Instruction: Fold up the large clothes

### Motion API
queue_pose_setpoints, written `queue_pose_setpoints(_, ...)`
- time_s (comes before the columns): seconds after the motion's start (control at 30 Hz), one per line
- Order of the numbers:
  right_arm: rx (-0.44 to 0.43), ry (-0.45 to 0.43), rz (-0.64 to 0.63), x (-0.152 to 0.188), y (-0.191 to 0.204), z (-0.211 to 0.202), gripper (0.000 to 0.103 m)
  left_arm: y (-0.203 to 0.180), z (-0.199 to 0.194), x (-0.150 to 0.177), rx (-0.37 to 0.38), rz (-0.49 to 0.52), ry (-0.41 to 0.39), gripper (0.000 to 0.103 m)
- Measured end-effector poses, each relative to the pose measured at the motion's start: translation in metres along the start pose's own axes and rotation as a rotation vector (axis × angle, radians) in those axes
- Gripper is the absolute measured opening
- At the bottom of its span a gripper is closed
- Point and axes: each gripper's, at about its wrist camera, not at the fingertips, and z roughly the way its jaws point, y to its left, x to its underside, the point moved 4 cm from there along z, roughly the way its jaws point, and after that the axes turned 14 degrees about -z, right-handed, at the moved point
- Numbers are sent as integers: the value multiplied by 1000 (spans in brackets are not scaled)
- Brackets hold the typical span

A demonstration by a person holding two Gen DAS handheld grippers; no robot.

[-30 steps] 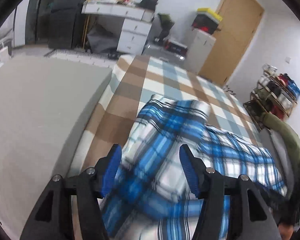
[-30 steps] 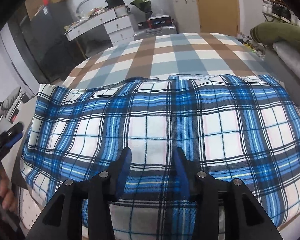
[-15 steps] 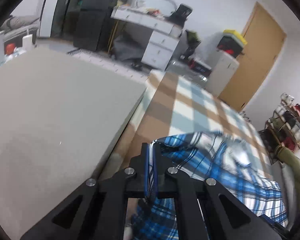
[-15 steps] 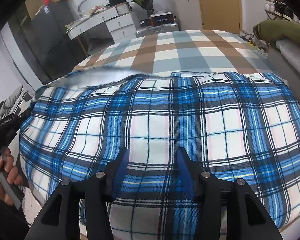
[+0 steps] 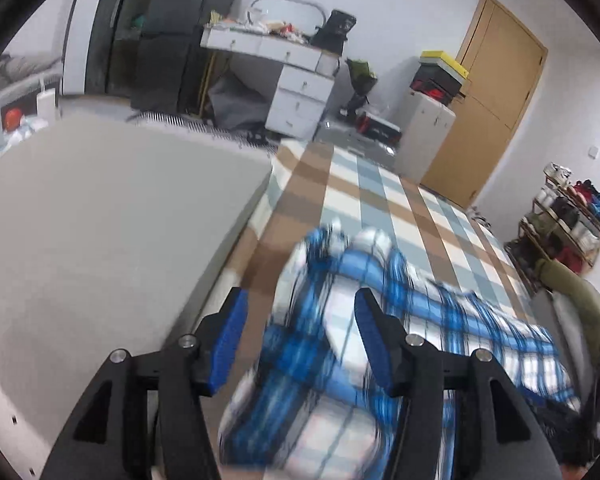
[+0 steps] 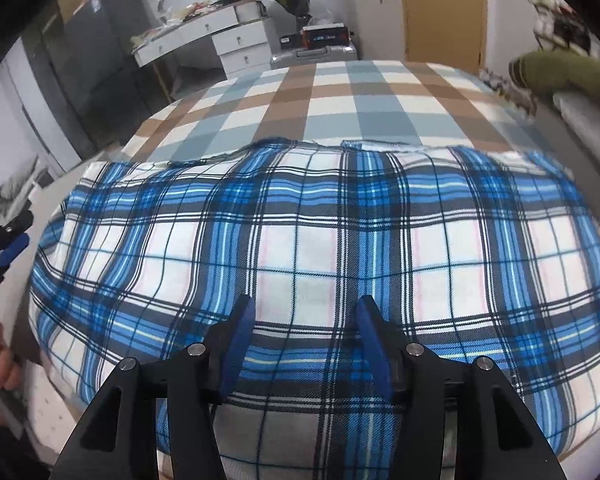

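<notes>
A large blue, white and black plaid garment [image 6: 320, 256] lies spread on a bed with a brown, grey and white checked cover [image 6: 340, 92]. My right gripper [image 6: 305, 334] is open just above the garment's near part, holding nothing. My left gripper [image 5: 298, 328] is open over the garment's left end [image 5: 340, 344], which is blurred by motion and bunched between and below the blue pads. The left gripper also shows at the far left of the right wrist view [image 6: 10, 248].
A grey mattress-like surface [image 5: 100, 232] adjoins the bed on the left. A white desk with drawers [image 5: 284, 64], a white cabinet [image 5: 428, 136], a wooden door [image 5: 496, 108] and a shoe rack [image 5: 572, 220] stand beyond. An olive cushion [image 6: 564, 76] lies at the right.
My left gripper was shut on the garment's left edge half a second ago; it has opened and the cloth has dropped. The garment's left edge now lies flatter. My right gripper stayed open.
</notes>
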Motion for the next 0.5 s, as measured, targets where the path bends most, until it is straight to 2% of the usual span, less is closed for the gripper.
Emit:
queue_pose_setpoints(0.1, -59, -58, 19, -4, 2, -12, 56, 14, -13, 21, 34, -58, 68, 50)
queue_pose_setpoints(0.3, -83, -121, 69, -8, -3, -26, 60, 30, -34, 70, 159, -179, 256, 50)
queue_pose_setpoints(0.43, -102, -131, 59, -10, 1, -28, 60, 23, -23, 72, 197, -201, 299, 50)
queue_pose_setpoints(0.5, -111, -132, 39, -10, 6, -29, 65, 11, -7, 70, 233, -205, 332, 50)
